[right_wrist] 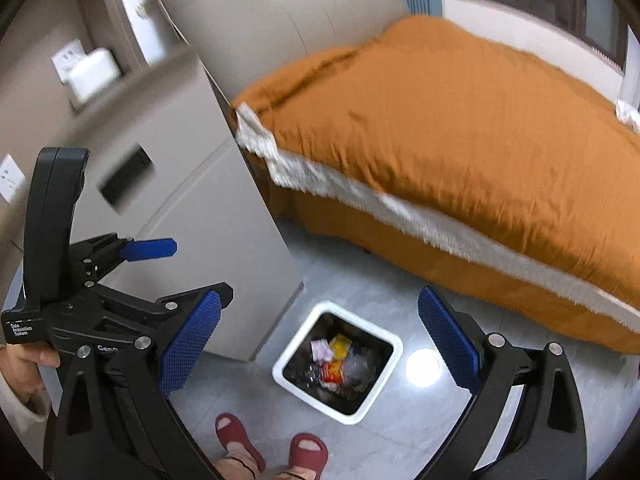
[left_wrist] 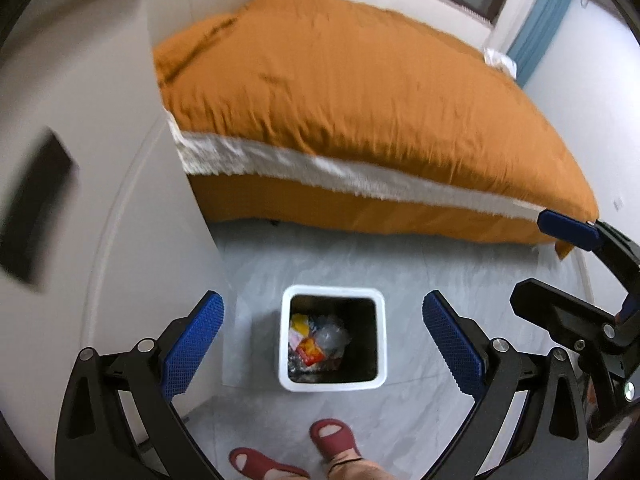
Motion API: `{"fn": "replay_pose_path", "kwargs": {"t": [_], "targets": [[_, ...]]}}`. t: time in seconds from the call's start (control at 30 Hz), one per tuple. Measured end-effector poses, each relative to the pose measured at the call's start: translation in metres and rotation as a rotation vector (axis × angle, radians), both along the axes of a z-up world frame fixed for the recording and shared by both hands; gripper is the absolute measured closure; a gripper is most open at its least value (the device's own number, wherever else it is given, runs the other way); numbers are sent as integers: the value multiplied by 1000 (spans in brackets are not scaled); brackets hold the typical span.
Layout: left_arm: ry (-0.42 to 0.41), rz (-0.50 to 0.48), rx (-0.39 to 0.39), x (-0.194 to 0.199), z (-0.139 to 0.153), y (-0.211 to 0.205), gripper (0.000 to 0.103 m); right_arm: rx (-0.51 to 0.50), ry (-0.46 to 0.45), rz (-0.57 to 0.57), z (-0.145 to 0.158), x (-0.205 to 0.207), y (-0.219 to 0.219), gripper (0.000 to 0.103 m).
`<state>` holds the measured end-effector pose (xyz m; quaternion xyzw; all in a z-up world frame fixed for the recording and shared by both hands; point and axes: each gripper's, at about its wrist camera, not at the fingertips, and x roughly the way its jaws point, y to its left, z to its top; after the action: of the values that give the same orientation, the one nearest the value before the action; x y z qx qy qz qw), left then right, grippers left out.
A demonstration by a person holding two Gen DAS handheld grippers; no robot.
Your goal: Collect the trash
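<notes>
Both grippers hang over the bin (left_wrist: 334,338) with jaws spread wide and nothing between them: left gripper (left_wrist: 323,344) and right gripper (right_wrist: 319,344) side by side. Bin's white and square, standing on the grey floor (left_wrist: 440,268) between the bed (left_wrist: 360,100) and a pale cabinet (right_wrist: 208,200), with wrappers (right_wrist: 336,362) and crumpled plastic inside. Person's red slippers (left_wrist: 332,438) are right next to it.

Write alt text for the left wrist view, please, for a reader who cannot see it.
The left gripper, jaws wide open and empty, hangs above a white square plastic bin with wrappers inside, standing on the grey marble-pattern floor. Behind is a bed with an orange quilt; below, two feet in red slippers.
</notes>
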<state>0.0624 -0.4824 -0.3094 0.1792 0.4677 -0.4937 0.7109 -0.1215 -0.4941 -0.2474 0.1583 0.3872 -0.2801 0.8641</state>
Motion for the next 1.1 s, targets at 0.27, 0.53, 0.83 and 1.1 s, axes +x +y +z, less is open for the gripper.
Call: {"fn": "replay_pose_path", "kwargs": {"t": [0.27, 0.53, 0.83, 1.1], "targets": [[-74, 88, -71, -7, 95, 33, 5, -115, -140, 76, 96, -4, 36, 5], [-195, 252, -121, -8, 181, 84, 5, -175, -265, 198, 164, 6, 68, 5], [-299, 582, -172, 9, 253, 207, 5, -208, -377, 459, 215, 73, 139, 5], [-416, 763, -169, 17, 289, 318, 5, -201, -411, 622, 240, 124, 231, 5]]}}
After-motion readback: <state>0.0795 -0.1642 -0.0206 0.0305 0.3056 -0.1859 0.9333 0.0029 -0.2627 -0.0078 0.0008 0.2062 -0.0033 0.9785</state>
